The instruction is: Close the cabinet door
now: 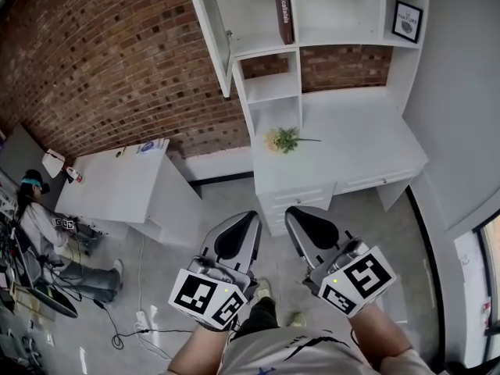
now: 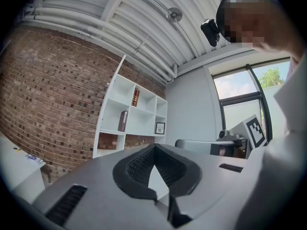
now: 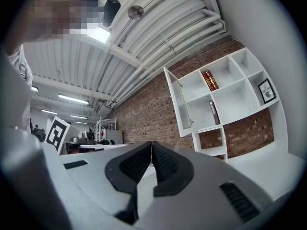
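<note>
Cabinet door of white-framed glass (image 1: 212, 33) is standing swung wide open at the upper left corner of the tall white open-shelf unit (image 1: 344, 22), its free edge pointing out into the room and away from the red brick wall (image 1: 117, 61). In the right gripper view the same door (image 3: 178, 104) is hanging out from the unit's left side, leaving the compartment behind it open.

The grey left gripper with the black ribbed pads (image 1: 248, 217) is hovering low in the head view over the grey floor (image 1: 375, 225), well apart from the door. In its own view its jaws (image 2: 154, 146) are pressing together at the tips with nothing between them. The matching right gripper (image 1: 295, 211) is hovering just beside it, likewise far from the door. Its jaws (image 3: 151, 143) are also lying pressed together and gripping nothing.

A brown upright book (image 1: 283, 16) and a small black-framed picture (image 1: 407, 20) are sitting in the upper shelves. A bunch of yellow-green flowers (image 1: 281, 139) is lying on the white desk (image 1: 367, 131) below the shelves. A low white table (image 1: 117, 182) is standing to the left, and a seated person (image 1: 35, 225) is staying near it.
</note>
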A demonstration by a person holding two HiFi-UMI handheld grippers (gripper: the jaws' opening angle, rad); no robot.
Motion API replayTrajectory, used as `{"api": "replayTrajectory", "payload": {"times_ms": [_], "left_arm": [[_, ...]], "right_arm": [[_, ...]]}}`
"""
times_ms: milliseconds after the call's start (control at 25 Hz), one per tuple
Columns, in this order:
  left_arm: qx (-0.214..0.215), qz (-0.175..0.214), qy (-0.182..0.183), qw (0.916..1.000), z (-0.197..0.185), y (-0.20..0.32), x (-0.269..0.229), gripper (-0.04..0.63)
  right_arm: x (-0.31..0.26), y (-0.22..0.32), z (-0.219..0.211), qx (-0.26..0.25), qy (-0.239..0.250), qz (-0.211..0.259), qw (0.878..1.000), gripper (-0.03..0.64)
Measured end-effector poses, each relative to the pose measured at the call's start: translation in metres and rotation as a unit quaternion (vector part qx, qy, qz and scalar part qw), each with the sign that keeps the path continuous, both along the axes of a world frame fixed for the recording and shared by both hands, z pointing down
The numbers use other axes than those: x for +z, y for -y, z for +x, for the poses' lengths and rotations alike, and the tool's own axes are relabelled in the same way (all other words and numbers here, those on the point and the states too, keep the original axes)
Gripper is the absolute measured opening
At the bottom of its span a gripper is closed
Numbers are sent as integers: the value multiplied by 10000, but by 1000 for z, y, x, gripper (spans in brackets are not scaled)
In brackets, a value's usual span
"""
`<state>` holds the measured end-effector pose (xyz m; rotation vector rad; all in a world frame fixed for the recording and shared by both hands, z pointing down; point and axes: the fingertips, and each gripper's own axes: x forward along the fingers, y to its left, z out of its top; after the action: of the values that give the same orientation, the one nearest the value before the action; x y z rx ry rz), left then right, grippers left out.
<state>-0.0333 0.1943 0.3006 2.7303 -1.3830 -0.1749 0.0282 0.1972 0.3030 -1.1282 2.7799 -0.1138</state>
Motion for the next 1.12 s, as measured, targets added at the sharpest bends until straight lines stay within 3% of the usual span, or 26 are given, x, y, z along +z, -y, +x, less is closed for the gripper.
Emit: {"api": "replayTrajectory", "payload": {"times_ms": [360, 1120], "left_arm": [[127, 111, -6, 9999, -18, 66, 5, 11], [555, 348, 73, 9978, -125, 259, 5, 11]], "right_arm": [[10, 64, -21, 169, -150, -32, 9997, 18], [5, 265, -131, 865, -325, 192, 9955, 21]]}}
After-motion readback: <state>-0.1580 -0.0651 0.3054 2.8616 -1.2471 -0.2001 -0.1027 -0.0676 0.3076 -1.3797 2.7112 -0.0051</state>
